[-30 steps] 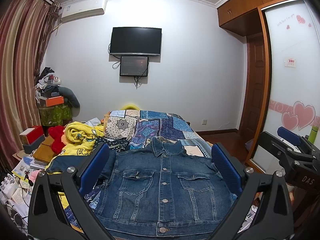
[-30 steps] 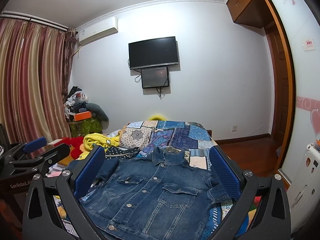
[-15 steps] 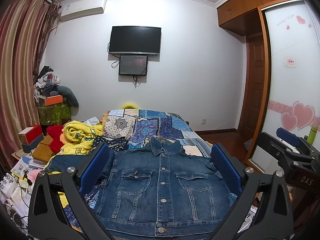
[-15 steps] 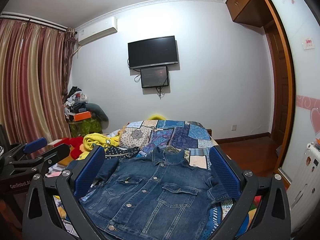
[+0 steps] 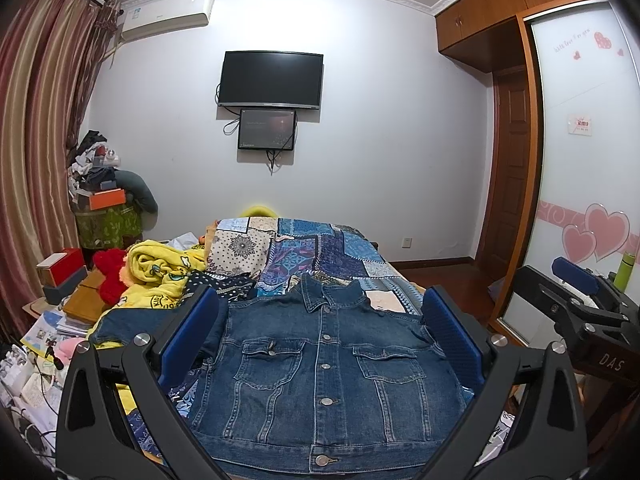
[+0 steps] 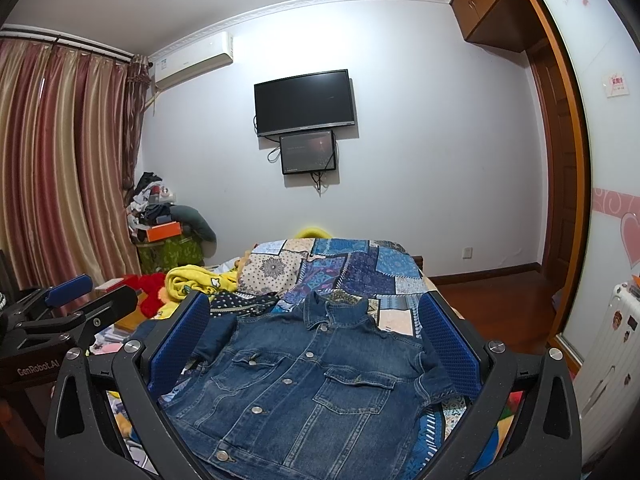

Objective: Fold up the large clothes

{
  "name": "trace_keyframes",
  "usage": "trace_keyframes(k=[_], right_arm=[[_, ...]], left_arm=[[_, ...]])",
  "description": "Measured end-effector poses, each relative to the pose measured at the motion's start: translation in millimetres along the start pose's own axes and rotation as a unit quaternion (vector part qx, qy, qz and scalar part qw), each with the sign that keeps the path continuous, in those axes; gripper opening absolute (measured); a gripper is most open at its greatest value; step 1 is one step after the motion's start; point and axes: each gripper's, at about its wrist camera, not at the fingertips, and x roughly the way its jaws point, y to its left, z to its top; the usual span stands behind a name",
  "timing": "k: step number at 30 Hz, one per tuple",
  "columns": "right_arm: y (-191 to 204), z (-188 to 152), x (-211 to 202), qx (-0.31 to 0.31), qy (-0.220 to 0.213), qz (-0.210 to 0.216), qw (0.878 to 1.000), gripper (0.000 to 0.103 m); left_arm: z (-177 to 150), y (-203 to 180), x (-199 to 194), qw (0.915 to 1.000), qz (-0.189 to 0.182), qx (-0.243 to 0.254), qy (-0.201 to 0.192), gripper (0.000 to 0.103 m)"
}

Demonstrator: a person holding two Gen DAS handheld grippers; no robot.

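A buttoned denim jacket (image 5: 324, 364) lies flat, front up, on the patchwork bedspread (image 5: 320, 248), while the left gripper (image 5: 320, 340) and right gripper (image 6: 316, 344) hover above with fingers wide apart, empty; stiff denim could slip from a shallow pinch.

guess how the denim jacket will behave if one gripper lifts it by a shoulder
The denim jacket lies flat and buttoned on the patchwork quilt, so it will likely drape rather than hold shape. Thick seams and pockets suggest it is fairly heavy, probably sagging from a single pinch.
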Motion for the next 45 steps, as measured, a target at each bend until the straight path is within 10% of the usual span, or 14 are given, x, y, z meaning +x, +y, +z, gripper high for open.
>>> trace_keyframes(k=[27, 45], right_arm=[[3.9, -7.3, 24.6, -0.006, 0.031, -0.006, 0.999, 0.103], [-7.5, -26.5, 139.0, 0.006, 0.138, 0.010, 0.990, 0.103]], left_arm=[[-1.8, 14.0, 31.6, 0.9997, 0.003, -0.015, 0.020, 0.103], [-28.3, 123.8, 185.0, 0.9811, 0.062, -0.087, 0.161, 0.103]])
